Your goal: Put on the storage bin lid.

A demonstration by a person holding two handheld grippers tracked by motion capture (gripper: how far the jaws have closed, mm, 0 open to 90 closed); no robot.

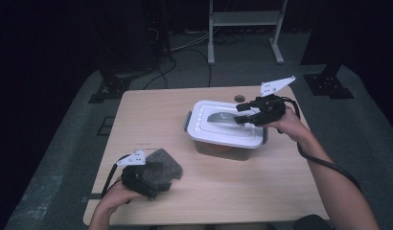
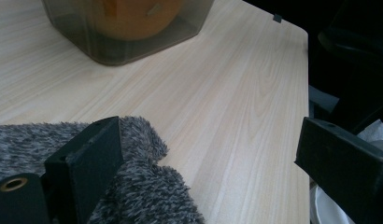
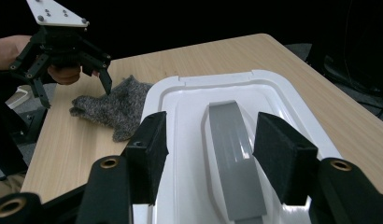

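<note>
— Container (image 1: 226, 139) first: where does it sit?
— On the wooden table (image 1: 151, 120), toward the far right part of the top. Its walls are clear and something orange shows through them in the left gripper view. A white lid (image 3: 189, 100) with a grey handle (image 3: 231, 154) down its middle covers it.
— And the right gripper (image 1: 241, 113)?
— It hovers over the lid's right end, held by the person's right hand (image 1: 290, 125). In the right gripper view the two black jaws stand wide apart, one on either side of the grey handle, closed on nothing.
— The left gripper (image 1: 167, 178)?
— Near the front left of the table, in the left hand (image 1: 119, 196), at a grey fuzzy cloth (image 1: 163, 163). Its jaws are spread wide too; in the left gripper view one jaw rests over the cloth (image 2: 143, 186) and the other hangs off past the table's edge.
— Cloth and container touching?
— No, bare wood lies between them.
</note>
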